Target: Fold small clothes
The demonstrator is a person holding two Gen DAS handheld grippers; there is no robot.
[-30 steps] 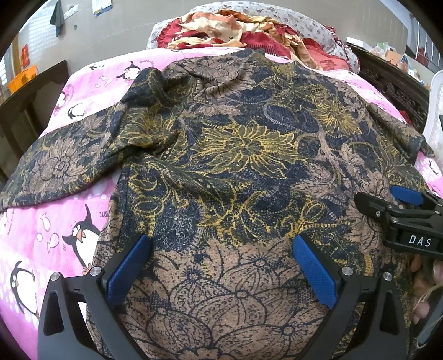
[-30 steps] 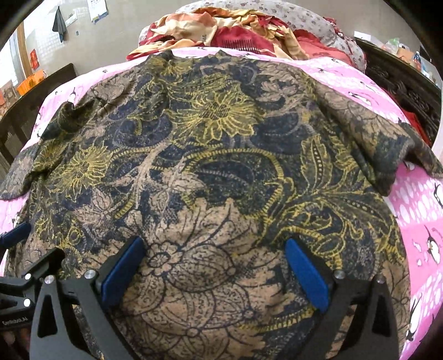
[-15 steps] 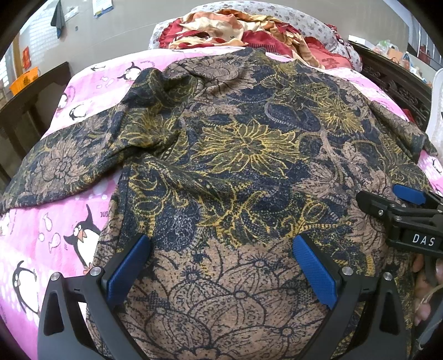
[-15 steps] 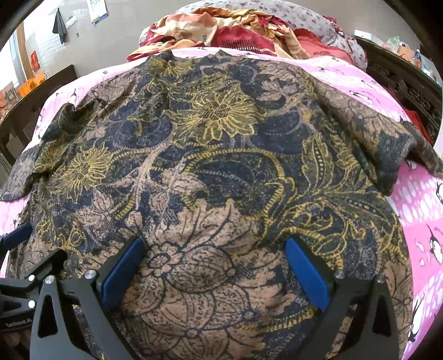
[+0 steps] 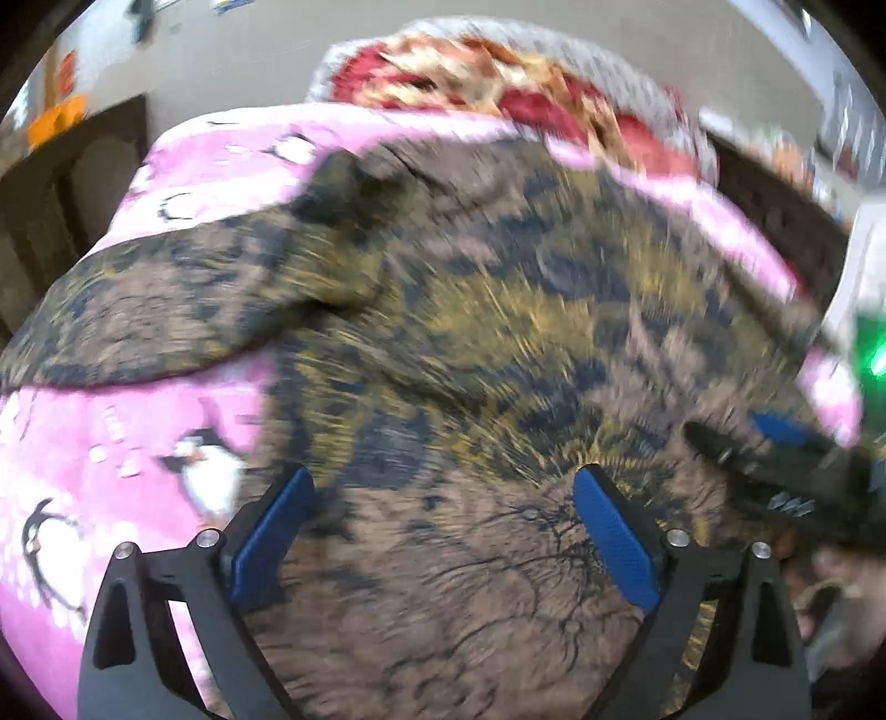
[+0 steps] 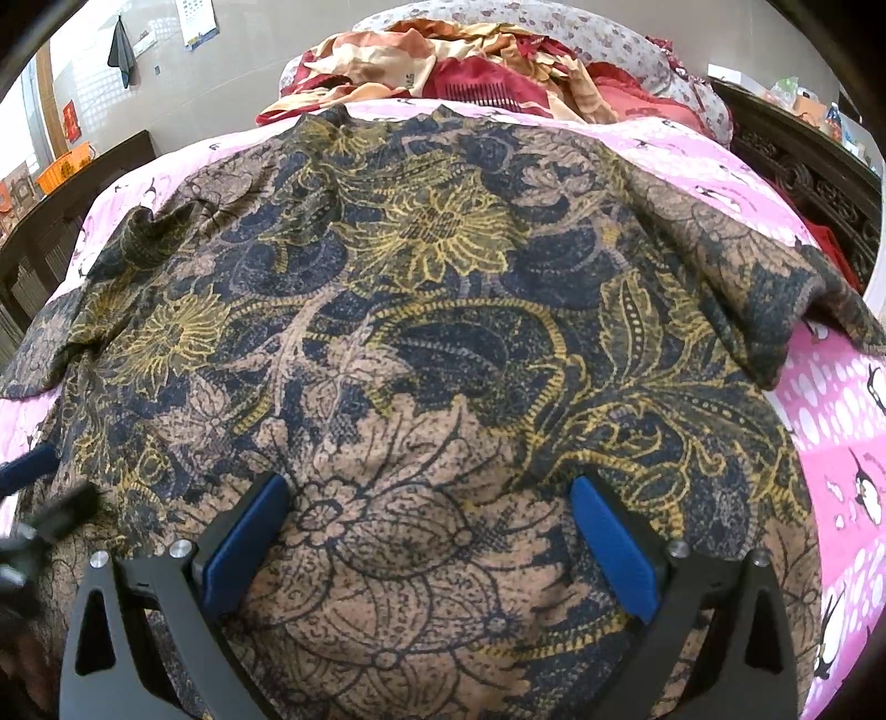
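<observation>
A dark floral top (image 6: 432, 310), patterned in navy, gold and tan, lies spread flat on a pink penguin bedsheet (image 6: 841, 410). In the blurred left wrist view the top (image 5: 470, 332) fills the middle, with its left sleeve (image 5: 155, 310) stretched out to the left. My left gripper (image 5: 443, 515) is open over the top's lower hem, holding nothing. My right gripper (image 6: 432, 526) is open over the hem too, holding nothing. Each gripper shows at the edge of the other's view: the right one (image 5: 775, 459), the left one (image 6: 39, 498).
A heap of red and cream clothes (image 6: 470, 61) and a grey floral pillow (image 6: 598, 39) lie at the head of the bed. A dark carved wooden frame (image 6: 819, 183) runs along the right. A dark wooden chair (image 5: 83, 183) stands to the left.
The left gripper is moving fast, its view now blurred and shifted left and tilted. The right gripper has risen slightly. Both stay open.
</observation>
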